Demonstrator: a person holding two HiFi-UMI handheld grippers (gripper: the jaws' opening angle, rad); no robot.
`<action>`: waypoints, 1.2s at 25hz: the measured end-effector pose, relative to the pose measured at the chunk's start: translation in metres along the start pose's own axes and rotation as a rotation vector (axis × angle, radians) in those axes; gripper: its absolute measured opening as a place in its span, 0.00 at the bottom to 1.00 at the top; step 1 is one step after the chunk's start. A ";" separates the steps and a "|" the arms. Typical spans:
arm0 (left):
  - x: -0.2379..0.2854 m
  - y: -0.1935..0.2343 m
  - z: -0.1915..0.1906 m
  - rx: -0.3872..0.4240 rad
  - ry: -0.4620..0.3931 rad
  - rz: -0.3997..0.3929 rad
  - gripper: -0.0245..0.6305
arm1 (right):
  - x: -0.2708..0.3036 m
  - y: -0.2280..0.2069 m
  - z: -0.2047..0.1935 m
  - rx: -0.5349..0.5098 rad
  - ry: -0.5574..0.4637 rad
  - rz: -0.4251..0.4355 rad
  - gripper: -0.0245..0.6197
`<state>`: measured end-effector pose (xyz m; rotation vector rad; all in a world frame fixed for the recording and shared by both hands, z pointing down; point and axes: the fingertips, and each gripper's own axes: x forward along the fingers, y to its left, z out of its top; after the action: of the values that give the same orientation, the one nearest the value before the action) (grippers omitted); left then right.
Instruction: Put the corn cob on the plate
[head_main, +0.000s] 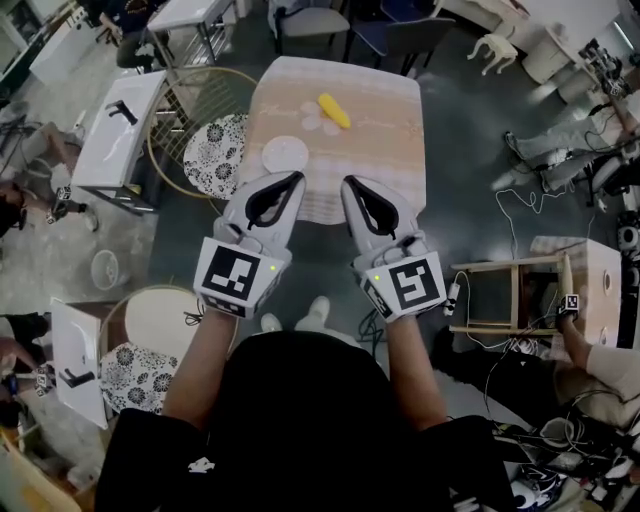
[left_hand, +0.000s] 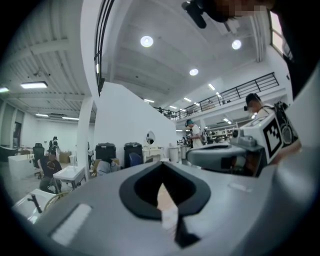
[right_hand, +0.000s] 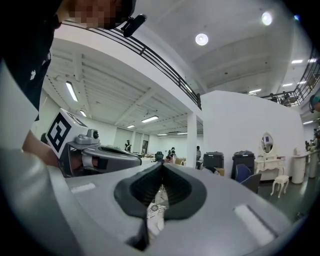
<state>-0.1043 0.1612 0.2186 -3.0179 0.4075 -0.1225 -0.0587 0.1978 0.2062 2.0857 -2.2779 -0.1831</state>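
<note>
In the head view a yellow corn cob lies at the far side of the small table with the pale pink cloth. A white round plate sits on the cloth, nearer and to the left of the cob. My left gripper and right gripper are held side by side over the table's near edge, short of both plate and cob. Both are shut, with nothing between the jaws. The left gripper and the right gripper point level across the room in their own views, where neither cob nor plate shows.
A round chair with a floral cushion stands left of the table, beside a white side table. A wooden stool and loose cables are on the floor to the right. People sit around the edges.
</note>
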 end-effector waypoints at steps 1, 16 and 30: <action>0.002 -0.001 0.000 0.003 0.000 0.003 0.05 | -0.001 -0.003 -0.001 0.002 0.000 0.000 0.04; 0.038 -0.023 -0.008 0.008 0.036 0.055 0.05 | -0.016 -0.042 -0.017 -0.006 0.008 0.057 0.04; 0.037 -0.019 -0.018 -0.015 0.083 0.147 0.05 | -0.014 -0.051 -0.026 0.026 -0.002 0.107 0.04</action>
<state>-0.0655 0.1678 0.2404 -2.9918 0.6384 -0.2351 -0.0044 0.2056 0.2263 1.9690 -2.3979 -0.1524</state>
